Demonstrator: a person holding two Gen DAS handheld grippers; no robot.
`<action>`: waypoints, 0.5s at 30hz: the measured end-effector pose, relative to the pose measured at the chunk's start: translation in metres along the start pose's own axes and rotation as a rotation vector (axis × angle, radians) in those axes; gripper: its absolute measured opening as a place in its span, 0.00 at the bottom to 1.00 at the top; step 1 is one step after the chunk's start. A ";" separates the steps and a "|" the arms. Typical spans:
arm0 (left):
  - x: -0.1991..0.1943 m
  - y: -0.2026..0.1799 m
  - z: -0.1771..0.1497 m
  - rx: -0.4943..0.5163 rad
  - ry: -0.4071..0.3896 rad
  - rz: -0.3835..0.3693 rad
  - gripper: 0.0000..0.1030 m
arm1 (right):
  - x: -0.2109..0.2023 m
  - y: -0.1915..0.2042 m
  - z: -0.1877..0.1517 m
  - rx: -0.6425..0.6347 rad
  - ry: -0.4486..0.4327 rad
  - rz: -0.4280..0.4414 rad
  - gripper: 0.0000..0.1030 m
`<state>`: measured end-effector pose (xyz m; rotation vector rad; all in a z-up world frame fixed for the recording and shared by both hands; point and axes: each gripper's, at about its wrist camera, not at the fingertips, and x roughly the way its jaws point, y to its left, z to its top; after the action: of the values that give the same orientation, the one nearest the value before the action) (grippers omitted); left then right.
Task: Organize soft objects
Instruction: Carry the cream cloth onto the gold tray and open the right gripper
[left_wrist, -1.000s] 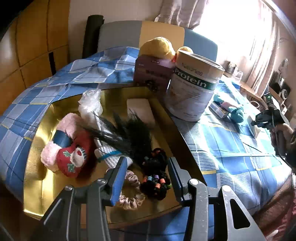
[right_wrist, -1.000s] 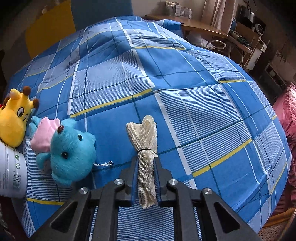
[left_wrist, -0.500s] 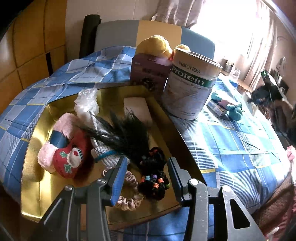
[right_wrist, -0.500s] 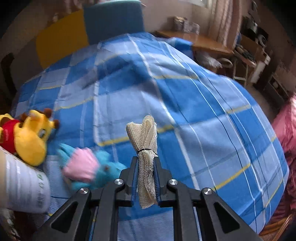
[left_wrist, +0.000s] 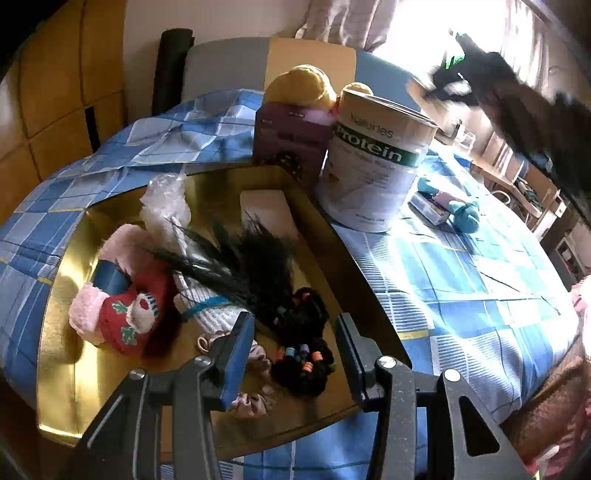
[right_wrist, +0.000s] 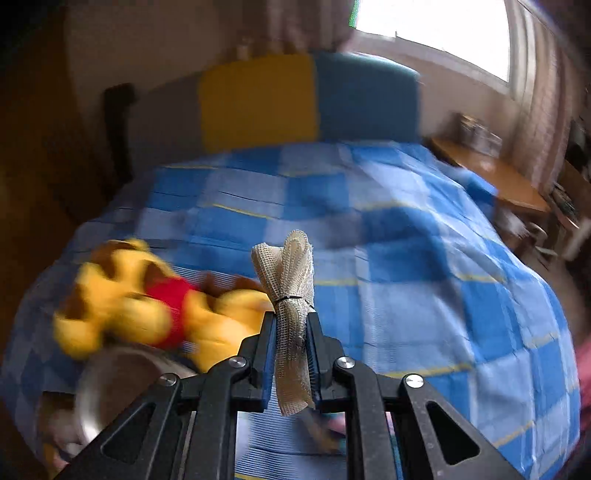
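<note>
Right gripper (right_wrist: 291, 332): clamped on a cream mesh bundle (right_wrist: 291, 295), carried above the blue checked cloth (right_wrist: 424, 266).
Left gripper (left_wrist: 295, 343): jaws apart, empty, over the gold tray (left_wrist: 59, 354).
Tray contents: black hair ties (left_wrist: 306, 354), dark feathers (left_wrist: 251, 269), red plush stocking (left_wrist: 125, 321).
Far left of bundle: blurred yellow plush (right_wrist: 147, 299), probably a bear.

Our left gripper (left_wrist: 293, 354) hangs open over the gold tray (left_wrist: 59, 332), black hair ties (left_wrist: 304, 343) between its fingers, protein tin (left_wrist: 373, 162) at one o'clock.

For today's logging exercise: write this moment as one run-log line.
left gripper: open above gold tray | right gripper: shut on mesh cloth bundle, off the bed
</note>
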<state>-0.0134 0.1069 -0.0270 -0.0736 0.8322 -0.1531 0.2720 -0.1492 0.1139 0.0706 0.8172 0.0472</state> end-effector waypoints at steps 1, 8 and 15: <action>0.000 0.000 0.000 0.002 -0.002 0.000 0.45 | -0.002 0.015 0.004 -0.022 -0.013 0.032 0.13; -0.002 0.006 -0.001 -0.019 -0.008 0.010 0.45 | -0.011 0.101 -0.004 -0.170 -0.024 0.213 0.13; -0.009 0.009 -0.001 -0.027 -0.025 0.018 0.45 | -0.032 0.146 -0.034 -0.250 -0.008 0.348 0.13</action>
<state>-0.0187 0.1175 -0.0223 -0.0929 0.8097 -0.1240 0.2233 -0.0040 0.1263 -0.0239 0.7783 0.4761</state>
